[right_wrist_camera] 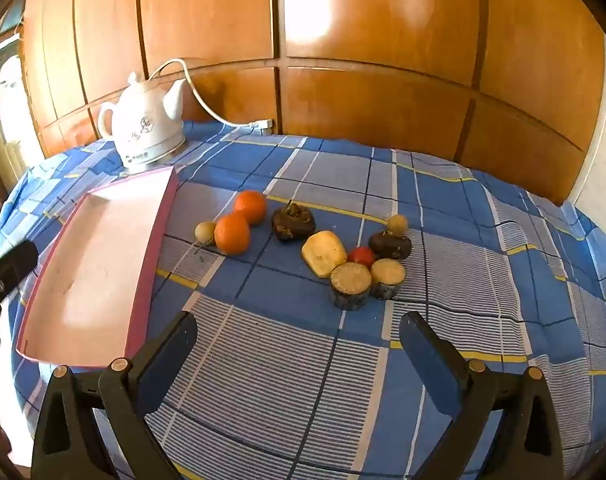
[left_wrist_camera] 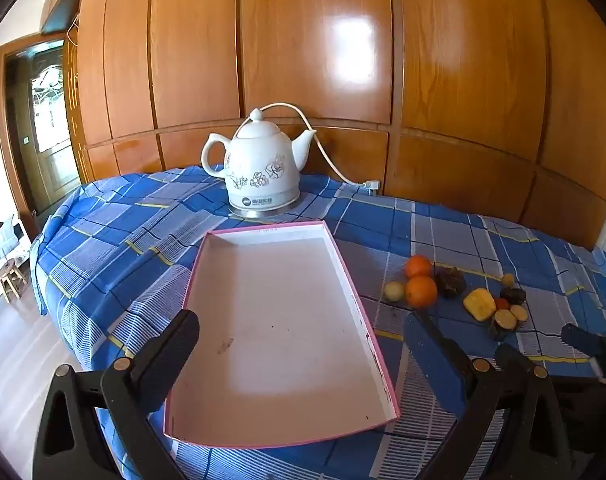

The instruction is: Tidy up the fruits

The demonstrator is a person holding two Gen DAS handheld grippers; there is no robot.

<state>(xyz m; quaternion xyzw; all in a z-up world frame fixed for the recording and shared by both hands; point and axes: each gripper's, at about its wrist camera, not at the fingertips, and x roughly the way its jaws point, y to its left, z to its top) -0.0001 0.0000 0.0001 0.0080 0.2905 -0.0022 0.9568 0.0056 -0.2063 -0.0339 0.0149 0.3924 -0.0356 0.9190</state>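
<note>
An empty white tray with a pink rim (left_wrist_camera: 345, 268) lies on the blue checked cloth. My left gripper (left_wrist_camera: 301, 330) hangs open over its near half with nothing between the fingers. To the tray's right is a loose group of fruits: two oranges (right_wrist_camera: 232, 233), a small pale round fruit (right_wrist_camera: 205, 232), a dark brown fruit (right_wrist_camera: 293, 221), a yellow piece (right_wrist_camera: 323, 253), a small red fruit (right_wrist_camera: 361, 256) and two cut stubs (right_wrist_camera: 351, 284). My right gripper (right_wrist_camera: 299, 324) is open above bare cloth just in front of them, touching nothing.
A white ceramic kettle (left_wrist_camera: 259, 168) stands behind the tray, its cord running to a plug (left_wrist_camera: 373, 185) by the wooden wall panels (left_wrist_camera: 463, 80). The table drops away at the left, where a small stool (left_wrist_camera: 11, 280) stands on the floor.
</note>
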